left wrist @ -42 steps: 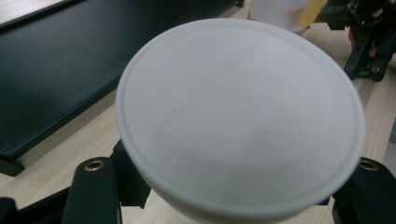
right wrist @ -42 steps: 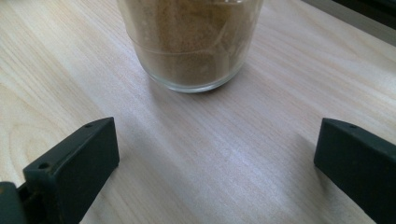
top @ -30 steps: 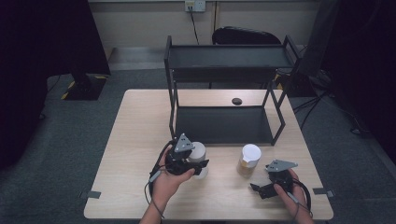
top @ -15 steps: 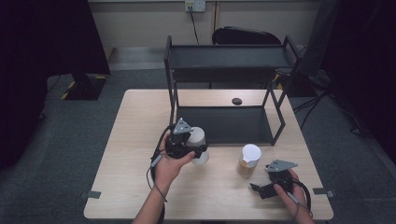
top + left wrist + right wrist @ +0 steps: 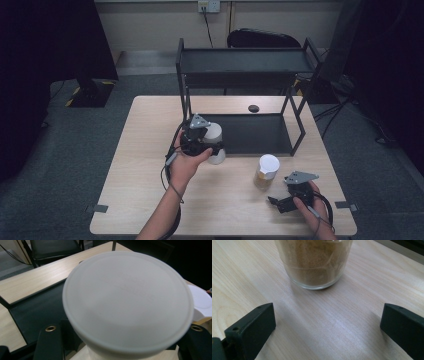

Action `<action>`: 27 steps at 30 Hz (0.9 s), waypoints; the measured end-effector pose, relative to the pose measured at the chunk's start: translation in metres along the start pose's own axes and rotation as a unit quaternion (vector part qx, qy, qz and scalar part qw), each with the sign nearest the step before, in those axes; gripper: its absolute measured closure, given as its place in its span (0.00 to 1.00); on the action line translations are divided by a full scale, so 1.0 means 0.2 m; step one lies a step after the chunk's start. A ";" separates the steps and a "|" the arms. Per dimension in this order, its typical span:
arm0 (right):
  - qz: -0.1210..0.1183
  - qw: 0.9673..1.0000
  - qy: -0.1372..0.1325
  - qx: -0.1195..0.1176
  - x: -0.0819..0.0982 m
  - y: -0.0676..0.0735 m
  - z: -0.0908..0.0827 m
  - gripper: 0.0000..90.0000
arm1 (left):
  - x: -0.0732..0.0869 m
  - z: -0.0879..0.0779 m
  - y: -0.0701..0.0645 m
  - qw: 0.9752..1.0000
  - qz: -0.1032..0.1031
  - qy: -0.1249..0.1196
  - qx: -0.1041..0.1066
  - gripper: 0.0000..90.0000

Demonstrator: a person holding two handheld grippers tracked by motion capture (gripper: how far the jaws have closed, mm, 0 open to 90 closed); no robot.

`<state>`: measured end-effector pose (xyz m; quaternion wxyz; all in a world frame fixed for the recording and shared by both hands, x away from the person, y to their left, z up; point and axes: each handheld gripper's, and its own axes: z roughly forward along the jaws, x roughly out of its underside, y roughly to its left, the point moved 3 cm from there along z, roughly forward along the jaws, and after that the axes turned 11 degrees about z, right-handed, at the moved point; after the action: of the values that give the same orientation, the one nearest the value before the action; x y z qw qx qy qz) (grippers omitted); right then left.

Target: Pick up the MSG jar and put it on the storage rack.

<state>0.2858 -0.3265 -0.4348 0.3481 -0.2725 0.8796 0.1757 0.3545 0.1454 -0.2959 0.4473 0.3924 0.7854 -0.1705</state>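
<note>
My left gripper [image 5: 213,149] is shut on a white-lidded jar [image 5: 214,134] and holds it off the table, tilted, at the front left corner of the black rack's lower shelf [image 5: 250,135]. In the left gripper view the jar's round white lid [image 5: 127,300] looms large, with a black jaw on each side of the jar below it. A second jar [image 5: 266,171], glass with brown powder and a white lid, stands on the table at the front right. My right gripper [image 5: 275,203] rests just in front of that jar [image 5: 313,262], its jaws open and wide apart [image 5: 328,327], touching nothing.
The two-tier black rack [image 5: 245,60] stands on the back half of the wooden table [image 5: 145,150]. A small black round thing [image 5: 253,108] lies on the table behind the lower shelf. A black chair [image 5: 260,37] stands beyond the table.
My left gripper has carried the white-lidded jar up and away from me, toward the rack's lower shelf. The right gripper and the brown jar have stayed put.
</note>
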 end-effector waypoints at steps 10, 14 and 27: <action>0.000 1.000 0.000 0.000 0.00 0.00 0.00 0.00 | -0.13 -0.02 0.05 1.000 -0.004 0.000 -0.001 0.39; 0.000 1.000 0.000 0.000 0.00 0.00 0.00 0.00 | -0.18 -0.03 0.06 1.000 -0.004 0.001 -0.004 0.39; 0.000 1.000 0.000 0.000 0.00 0.00 0.00 0.00 | -0.35 -0.05 0.12 1.000 -0.008 0.012 0.001 0.39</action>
<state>0.2858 -0.3265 -0.4349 0.3483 -0.2721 0.8796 0.1759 0.3884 0.1348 -0.2308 0.4358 0.3891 0.7935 -0.1702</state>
